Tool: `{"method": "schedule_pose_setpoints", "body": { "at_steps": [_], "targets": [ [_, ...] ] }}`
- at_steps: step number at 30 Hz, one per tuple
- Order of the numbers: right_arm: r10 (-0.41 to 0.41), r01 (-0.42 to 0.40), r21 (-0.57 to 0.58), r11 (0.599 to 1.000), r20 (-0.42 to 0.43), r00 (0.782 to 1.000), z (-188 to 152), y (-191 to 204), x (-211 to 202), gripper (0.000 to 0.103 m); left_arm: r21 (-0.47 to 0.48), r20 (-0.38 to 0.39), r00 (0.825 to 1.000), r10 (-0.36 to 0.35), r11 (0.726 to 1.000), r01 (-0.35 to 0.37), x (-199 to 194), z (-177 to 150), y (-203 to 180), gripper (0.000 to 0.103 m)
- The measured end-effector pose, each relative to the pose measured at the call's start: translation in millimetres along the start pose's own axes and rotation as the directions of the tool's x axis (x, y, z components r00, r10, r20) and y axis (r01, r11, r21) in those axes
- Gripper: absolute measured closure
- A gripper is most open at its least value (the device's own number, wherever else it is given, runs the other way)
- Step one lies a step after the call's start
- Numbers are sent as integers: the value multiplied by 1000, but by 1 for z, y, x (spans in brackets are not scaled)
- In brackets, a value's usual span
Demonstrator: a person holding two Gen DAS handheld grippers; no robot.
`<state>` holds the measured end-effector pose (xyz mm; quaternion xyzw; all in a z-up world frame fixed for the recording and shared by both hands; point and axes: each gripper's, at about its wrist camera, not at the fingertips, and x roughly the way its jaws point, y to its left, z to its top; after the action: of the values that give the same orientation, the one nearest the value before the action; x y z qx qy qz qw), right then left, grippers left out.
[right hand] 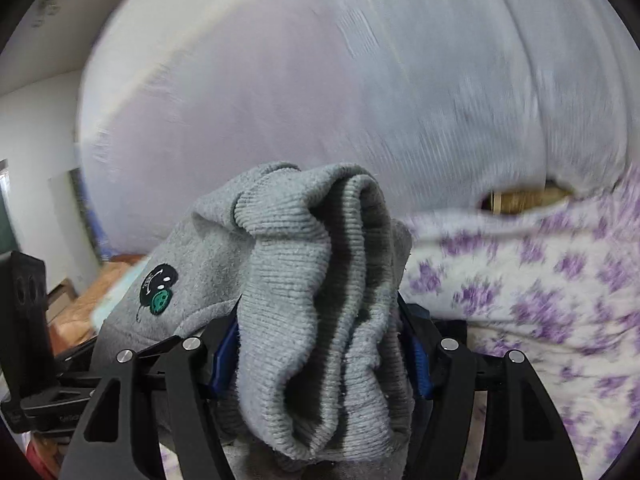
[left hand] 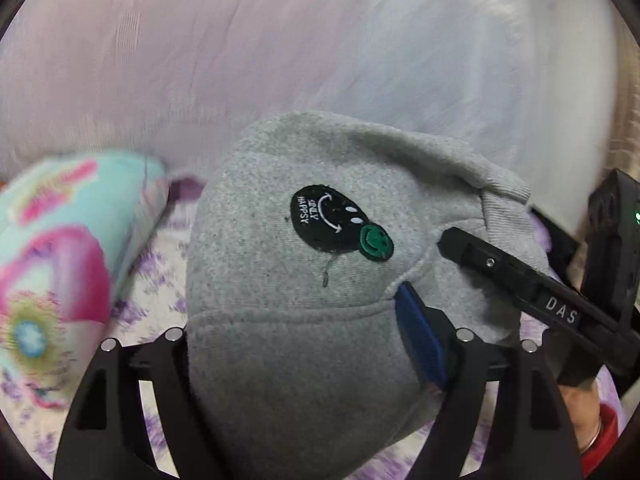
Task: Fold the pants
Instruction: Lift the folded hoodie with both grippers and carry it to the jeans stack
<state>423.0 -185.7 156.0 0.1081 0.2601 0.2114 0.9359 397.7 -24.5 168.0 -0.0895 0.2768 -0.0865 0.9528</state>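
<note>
The left claw (left hand: 316, 344) is clenched on a thick bundle of the grey pants (left hand: 280, 280); its blue pad (left hand: 420, 344) presses the cloth beside the smiley patch (left hand: 340, 224). The right claw (right hand: 320, 356) grips the ribbed waistband (right hand: 316, 280) of the same pants, bunched in several layers between both pads. The pants hang between the two claws, lifted clear of the bed.

Risks from this position:
- Both grips hold rolled, bulky fabric rather than a flat edge. A layer may slip out, and the fold would then land uneven.
- The claws sit close together; the right claw shows at the right edge of the left view. Collision is possible if they converge further.
- Background blur suggests fast travel. The hanging cloth may swing and drape crooked.

Beyond the pants, the flowered bedsheet (right hand: 560, 300) lies below, a colourful pillow (left hand: 72, 240) rests near the bed's left side and could catch the cloth, and a pale curtain (right hand: 320, 80) hangs behind.
</note>
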Motion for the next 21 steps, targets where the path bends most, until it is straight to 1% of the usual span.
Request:
{"method": "schedule_pose_setpoints", "body": {
  "at_steps": [1, 2, 3, 4, 5, 6, 7, 8, 9, 11, 12, 13, 14, 16, 17, 19, 21],
  "targets": [
    [-28, 28, 4, 1000, -5, 1000, -8, -5, 15, 30, -29, -32, 999, 10, 1000, -11, 27, -8, 9, 18],
    [-40, 41, 17, 999, -7, 999, -20, -14, 34, 27, -60, -20, 999, 26, 998, -28, 43, -17, 16, 11],
    [-15, 15, 58, 998, 1, 1000, -29, -22, 44, 16, -95, 8, 999, 41, 995, -40, 53, -26, 21, 4],
    [14, -16, 107, 994, 23, 1000, -36, -29, 49, 13, -143, 41, 999, 8, 990, -2, 63, -35, 29, 4],
    [2, -4, 110, 994, 14, 1000, -34, -32, 54, 11, -180, 58, 998, -26, 983, 36, 67, -38, 33, 4],
    [5, -2, 90, 996, -30, 1000, -26, -31, 56, 11, -217, 85, 995, -46, 974, 64, 68, -42, 37, 4],
    [16, -11, 86, 996, -55, 998, -20, -31, 55, 10, -213, 93, 995, -38, 975, 57, 67, -41, 35, 4],
    [24, -18, 107, 994, -58, 998, -16, -34, 52, 8, -184, 95, 995, -25, 982, 42, 63, -37, 29, 4],
    [35, -29, 129, 991, -44, 998, -17, -36, 48, 5, -150, 110, 994, -9, 988, 26, 56, -35, 21, 4],
    [75, -74, 166, 983, -5, 997, -17, -39, 40, 5, -104, 175, 984, 31, 994, -13, 37, -37, 11, 4],
    [76, -76, 172, 982, 4, 997, -15, -37, 34, 5, -88, 192, 980, 46, 996, -29, 32, -39, 6, 4],
    [70, -71, 171, 983, 12, 998, -13, -33, 28, 5, -74, 196, 979, 53, 997, -39, 28, -40, 3, 4],
    [67, -71, 156, 985, 31, 997, -10, -28, 19, 5, -74, 194, 980, 47, 997, -33, 25, -39, 3, 4],
    [77, -88, 125, 988, 89, 993, -3, -22, 3, 4, -100, 185, 982, 33, 995, -14, 23, -36, 7, 4],
    [60, -73, 107, 992, 121, 991, 0, -18, -8, 4, -127, 184, 983, 19, 992, 5, 22, -34, 13, 4],
    [27, -42, 94, 995, 157, 987, 6, -15, -20, 4, -179, 191, 982, -7, 983, 41, 19, -31, 24, 4],
    [-39, 20, 89, 996, 214, 976, 9, -16, -31, 4, -204, 210, 978, -14, 977, 57, 11, -28, 26, 4]
  ]
}}
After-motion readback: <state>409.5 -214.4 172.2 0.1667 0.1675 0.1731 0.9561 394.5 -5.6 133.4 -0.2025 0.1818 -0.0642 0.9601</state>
